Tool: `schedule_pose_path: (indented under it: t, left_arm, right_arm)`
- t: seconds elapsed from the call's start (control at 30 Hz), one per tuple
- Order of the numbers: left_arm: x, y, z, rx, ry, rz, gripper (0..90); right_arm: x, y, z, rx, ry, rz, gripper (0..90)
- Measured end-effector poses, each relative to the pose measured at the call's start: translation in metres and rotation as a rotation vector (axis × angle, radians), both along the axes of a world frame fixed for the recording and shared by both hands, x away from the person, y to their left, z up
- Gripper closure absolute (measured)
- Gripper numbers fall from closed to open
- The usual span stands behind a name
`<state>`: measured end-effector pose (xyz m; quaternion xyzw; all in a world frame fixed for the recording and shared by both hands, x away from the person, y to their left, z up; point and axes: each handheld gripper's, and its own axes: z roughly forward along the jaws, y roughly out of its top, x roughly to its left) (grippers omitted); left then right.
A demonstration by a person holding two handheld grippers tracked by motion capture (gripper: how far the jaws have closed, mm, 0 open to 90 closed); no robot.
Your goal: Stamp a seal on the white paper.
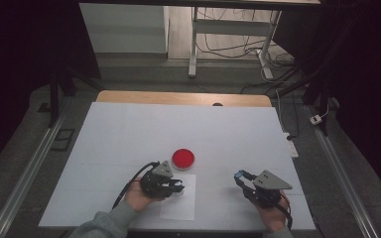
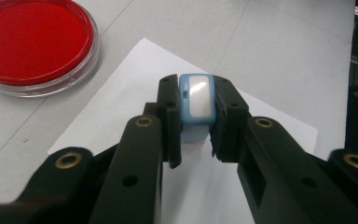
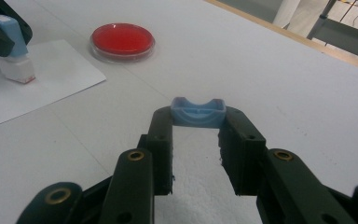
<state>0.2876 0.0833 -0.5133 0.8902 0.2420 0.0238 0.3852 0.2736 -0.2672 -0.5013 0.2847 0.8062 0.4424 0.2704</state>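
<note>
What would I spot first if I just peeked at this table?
The bright red ink pad, a round dish near the middle of the white table. Just in front of it, the left tongs squeeze a little blue stamp with its bottom resting on a sheet of white paper. Off to the right, the right tongs pinch a small blue cap above the table.

White tabletop, wide and rectangular; a strip of bare wood runs along its far edge. Red dish with a clear rim sits near the middle, somewhat toward the near edge. White sheet of paper lies flat just on the near side of the dish, reaching almost to the near edge, slightly left of centre.
</note>
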Motion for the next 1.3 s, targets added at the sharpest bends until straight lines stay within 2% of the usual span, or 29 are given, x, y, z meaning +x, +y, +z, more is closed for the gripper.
schedule_pose_path:
  t: [0.5, 0.7, 0.93, 1.1, 1.3]
  left_arm:
    - [-0.0039, -0.0051, -0.0003, 0.053, -0.025, -0.003, 75.4]
    - [-0.0037, -0.0058, -0.0013, 0.056, -0.019, 0.000, 75.4]
    - [-0.0055, -0.0069, -0.0013, 0.069, -0.031, 0.001, 75.6]
    - [-0.0055, -0.0052, -0.0030, 0.052, -0.026, 0.008, 75.7]
    - [-0.0087, -0.0072, -0.0028, 0.070, -0.051, 0.008, 75.7]
  right_arm:
    - [-0.0002, 0.0000, 0.0001, 0.000, 0.000, -0.001, 65.9]
    - [-0.0003, 0.0003, 0.0002, -0.001, 0.000, 0.000, 65.9]
    - [-0.0005, 0.0007, 0.0002, 0.003, -0.002, 0.001, 65.9]
    - [-0.0007, 0.0007, 0.0003, 0.004, -0.002, 0.001, 65.9]
    - [-0.0006, 0.0011, 0.0001, 0.003, -0.002, 0.003, 65.9]
